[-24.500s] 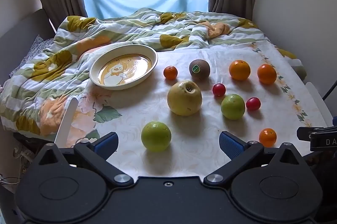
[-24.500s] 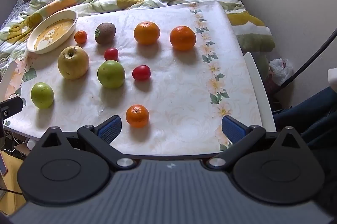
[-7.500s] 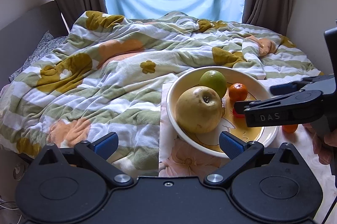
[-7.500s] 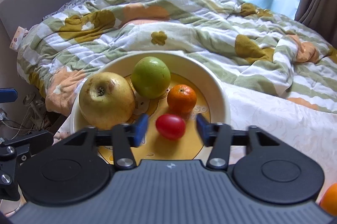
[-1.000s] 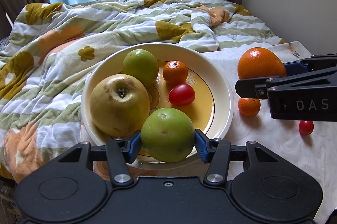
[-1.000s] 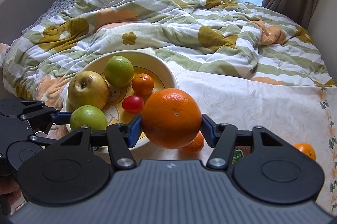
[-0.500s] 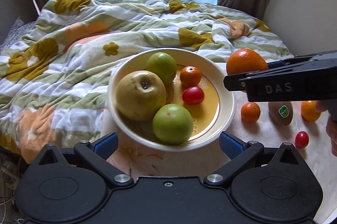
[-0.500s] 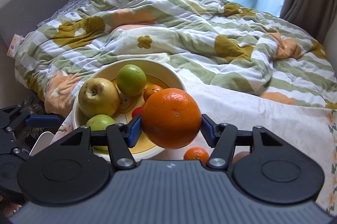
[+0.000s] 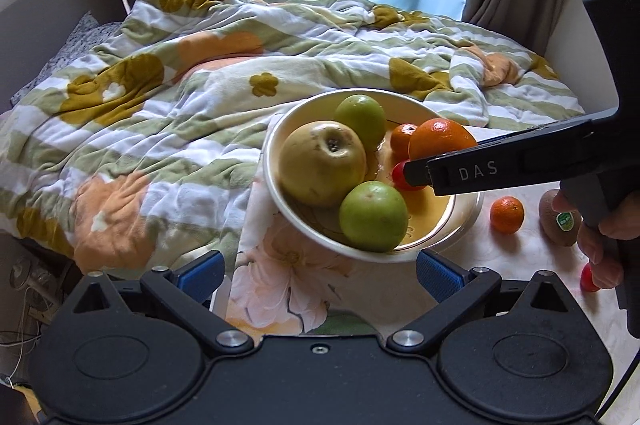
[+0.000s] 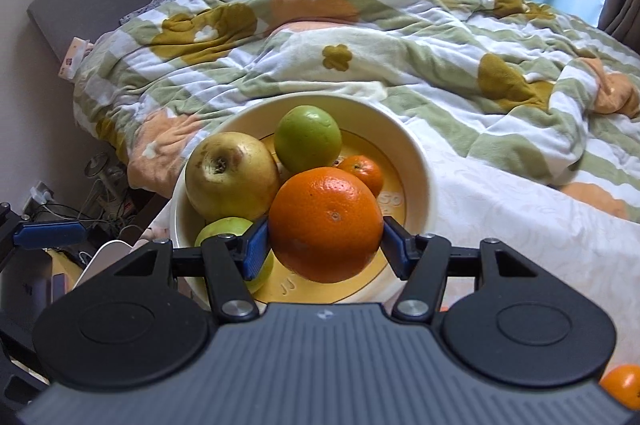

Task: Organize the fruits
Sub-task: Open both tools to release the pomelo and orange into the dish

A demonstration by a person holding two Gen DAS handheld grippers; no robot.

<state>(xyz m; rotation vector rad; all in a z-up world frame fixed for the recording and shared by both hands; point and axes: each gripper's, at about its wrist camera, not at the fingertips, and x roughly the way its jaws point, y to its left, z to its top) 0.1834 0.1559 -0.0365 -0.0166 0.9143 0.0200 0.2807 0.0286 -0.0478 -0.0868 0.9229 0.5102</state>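
A cream bowl (image 9: pixel 276 141) (image 10: pixel 416 145) holds a yellow apple (image 9: pixel 322 163) (image 10: pixel 230 175), two green apples (image 9: pixel 360 119) (image 9: pixel 373 217), a small mandarin (image 9: pixel 402 139) (image 10: pixel 362 171) and a red cherry tomato (image 9: pixel 400 175). My right gripper (image 10: pixel 324 241) is shut on a big orange (image 10: pixel 325 223) (image 9: pixel 440 141) and holds it over the bowl. My left gripper (image 9: pixel 320 271) is open and empty, just in front of the bowl.
On the floral tablecloth (image 9: pixel 288 289) right of the bowl lie a mandarin (image 9: pixel 507 214), a kiwi (image 9: pixel 560 219) and a cherry tomato (image 9: pixel 588 277). Another orange (image 10: pixel 622 385) lies at the lower right. A rumpled quilt (image 9: pixel 200 97) covers the bed behind.
My left gripper let go of the green apple in the bowl, opened and drew back. My right gripper carried the big orange in over the bowl.
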